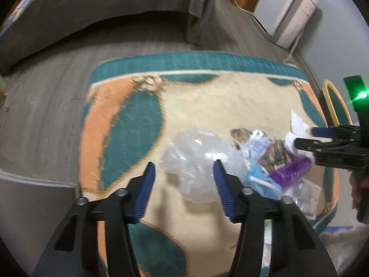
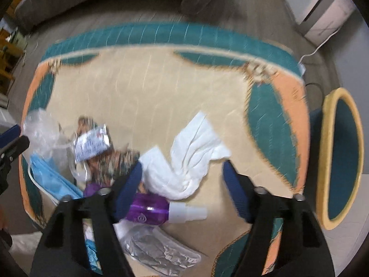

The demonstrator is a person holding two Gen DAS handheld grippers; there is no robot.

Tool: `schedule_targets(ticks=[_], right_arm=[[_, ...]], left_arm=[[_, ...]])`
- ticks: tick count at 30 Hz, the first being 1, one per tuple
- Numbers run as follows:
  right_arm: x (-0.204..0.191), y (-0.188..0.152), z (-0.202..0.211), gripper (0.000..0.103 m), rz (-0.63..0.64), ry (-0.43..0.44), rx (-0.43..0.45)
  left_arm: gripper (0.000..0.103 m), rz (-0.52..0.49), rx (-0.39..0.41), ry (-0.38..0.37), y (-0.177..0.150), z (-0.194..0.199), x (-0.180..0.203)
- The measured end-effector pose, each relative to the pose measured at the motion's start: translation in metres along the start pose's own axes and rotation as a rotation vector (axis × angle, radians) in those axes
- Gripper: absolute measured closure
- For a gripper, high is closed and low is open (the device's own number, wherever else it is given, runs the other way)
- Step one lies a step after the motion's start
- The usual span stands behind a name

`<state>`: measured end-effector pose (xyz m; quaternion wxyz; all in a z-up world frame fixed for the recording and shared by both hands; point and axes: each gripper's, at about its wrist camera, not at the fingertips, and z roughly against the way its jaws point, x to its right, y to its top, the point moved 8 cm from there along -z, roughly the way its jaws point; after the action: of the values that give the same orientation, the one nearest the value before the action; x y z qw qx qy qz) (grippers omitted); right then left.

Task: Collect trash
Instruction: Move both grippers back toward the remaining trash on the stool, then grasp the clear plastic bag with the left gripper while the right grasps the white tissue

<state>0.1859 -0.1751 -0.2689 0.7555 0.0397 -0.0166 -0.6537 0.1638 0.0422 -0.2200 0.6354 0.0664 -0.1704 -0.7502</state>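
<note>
Trash lies in a heap on a patterned rug (image 1: 189, 106) (image 2: 150, 87). In the left wrist view my left gripper (image 1: 183, 172) is open just above a crumpled clear plastic bag (image 1: 198, 159). Beside it lie a printed wrapper (image 1: 256, 145), a blue face mask (image 1: 260, 182) and a purple spray bottle (image 1: 290, 170). My right gripper (image 1: 304, 137) enters from the right, above the bottle. In the right wrist view my right gripper (image 2: 182, 170) is open over a white crumpled tissue (image 2: 184, 161) and the purple bottle (image 2: 150, 210). The mask (image 2: 50, 180), the wrapper (image 2: 92, 145) and the clear bag (image 2: 41, 129) lie to the left.
A teal bin with a yellow rim (image 2: 341, 157) (image 1: 334, 101) stands right of the rug. A grey sofa (image 1: 69, 23) lies beyond it on grey floor. A white appliance (image 1: 290, 11) and cable stand at the far right. A flat clear packet (image 2: 159, 249) lies near me.
</note>
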Motion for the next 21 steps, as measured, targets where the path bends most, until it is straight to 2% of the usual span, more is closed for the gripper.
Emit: schedule_targets(ticks=[1, 2, 3, 4, 7, 10, 16, 21], right_arm=[[-0.001, -0.003, -0.003, 0.07, 0.006, 0.005, -0.013], [-0.002, -0.004, -0.003, 0.075, 0.019, 0.009, -0.012], [-0.003, -0.004, -0.002, 0.082, 0.03, 0.01, -0.006], [-0.004, -0.003, 0.002, 0.086, 0.042, 0.016, 0.01], [-0.006, 0.001, 0.017, 0.089, 0.038, 0.046, 0.062], [-0.001, 0.007, 0.037, 0.089, 0.019, 0.062, 0.127], [0.021, 0.015, 0.094, 0.089, -0.034, 0.091, 0.281], [0.041, 0.024, 0.131, 0.089, -0.064, 0.095, 0.373]], left_arm=[[0.057, -0.016, -0.009, 0.003, -0.001, -0.003, 0.003], [0.058, -0.031, -0.013, 0.013, -0.002, -0.004, 0.006], [0.068, -0.044, -0.012, 0.021, -0.002, -0.005, 0.007], [0.082, -0.06, -0.01, 0.027, -0.001, -0.006, 0.01], [0.099, -0.099, -0.003, 0.038, 0.001, -0.004, 0.015], [0.1, -0.135, 0.049, 0.078, 0.011, 0.01, 0.018], [0.1, -0.186, 0.283, 0.178, 0.049, 0.07, 0.029], [0.1, -0.182, 0.398, 0.135, 0.07, 0.104, 0.055]])
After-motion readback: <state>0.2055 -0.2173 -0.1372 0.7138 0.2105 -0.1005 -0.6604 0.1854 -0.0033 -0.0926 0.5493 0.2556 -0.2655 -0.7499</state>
